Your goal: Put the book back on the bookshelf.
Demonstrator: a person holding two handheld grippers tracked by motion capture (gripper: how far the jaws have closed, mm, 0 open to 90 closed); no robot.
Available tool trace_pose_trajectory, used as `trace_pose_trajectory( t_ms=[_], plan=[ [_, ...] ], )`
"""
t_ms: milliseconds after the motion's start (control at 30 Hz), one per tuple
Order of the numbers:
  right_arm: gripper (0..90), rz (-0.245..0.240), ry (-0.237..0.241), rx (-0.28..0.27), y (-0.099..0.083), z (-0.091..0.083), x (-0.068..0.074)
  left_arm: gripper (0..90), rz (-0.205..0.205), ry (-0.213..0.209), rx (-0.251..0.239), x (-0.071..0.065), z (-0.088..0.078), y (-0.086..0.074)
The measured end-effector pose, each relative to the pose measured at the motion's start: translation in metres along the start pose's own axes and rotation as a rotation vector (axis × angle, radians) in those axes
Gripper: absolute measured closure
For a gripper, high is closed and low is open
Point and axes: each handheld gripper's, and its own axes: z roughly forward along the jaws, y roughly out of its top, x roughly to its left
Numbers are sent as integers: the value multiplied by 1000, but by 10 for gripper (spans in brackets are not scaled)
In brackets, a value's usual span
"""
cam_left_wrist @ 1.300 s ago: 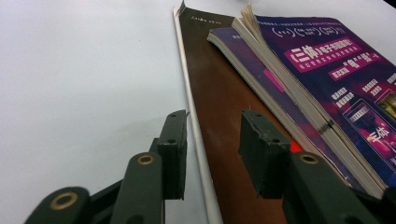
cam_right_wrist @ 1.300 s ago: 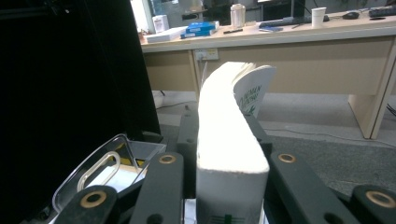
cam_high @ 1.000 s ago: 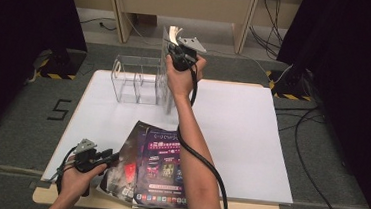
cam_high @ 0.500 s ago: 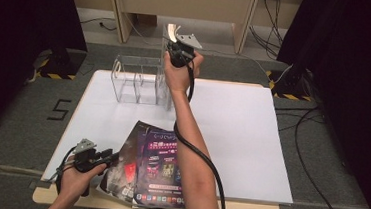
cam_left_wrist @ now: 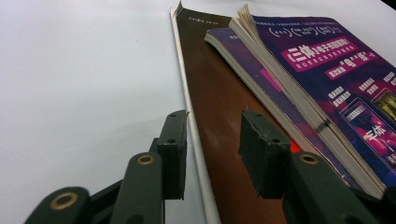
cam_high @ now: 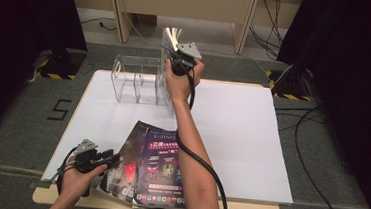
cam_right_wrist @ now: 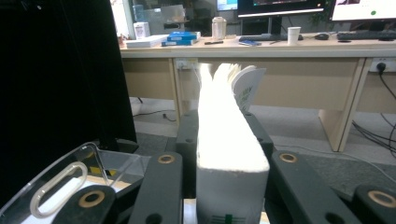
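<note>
Books moving from table stack to clear rack

The left gripper (cam_high: 100, 159) rests half-open astride the brown book's (cam_left_wrist: 224, 116) edge, pads not pressing; the clear rack (cam_high: 137, 80) stands beyond; the right gripper (cam_high: 177, 53), clamped on a white-paged book (cam_right_wrist: 229, 140), holds it above the rack's right end.

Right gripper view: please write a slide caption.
Right gripper clamps a white book above the clear rack.

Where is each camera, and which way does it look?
High view: above the person's side, looking forward and down on the table; both forearms, left gripper and right gripper.
Left gripper view: rides that gripper, low over the magazines; its fingers straddle a cover's edge.
Right gripper view: faces desks; fingers clamp a book.
Shared: magazines, book, clear rack.
</note>
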Motion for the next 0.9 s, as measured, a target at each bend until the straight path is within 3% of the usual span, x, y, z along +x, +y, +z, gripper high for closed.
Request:
trace_pose_trajectory(
  t_ms=[200,500,633,900],
  plan=[
    [732,12,-6,-7,-6,-6,-8,611,5,-4,5,-2,2,0],
    [715,9,2,-10,-9,-10,-8,610,5,-5,4,-3,2,-1],
    [670,41,7,-3,-11,-11,-9,610,6,-4,2,-3,2,-1],
    [612,29,6,-10,-16,-10,-11,610,9,-6,5,-4,2,-1]
  ],
)
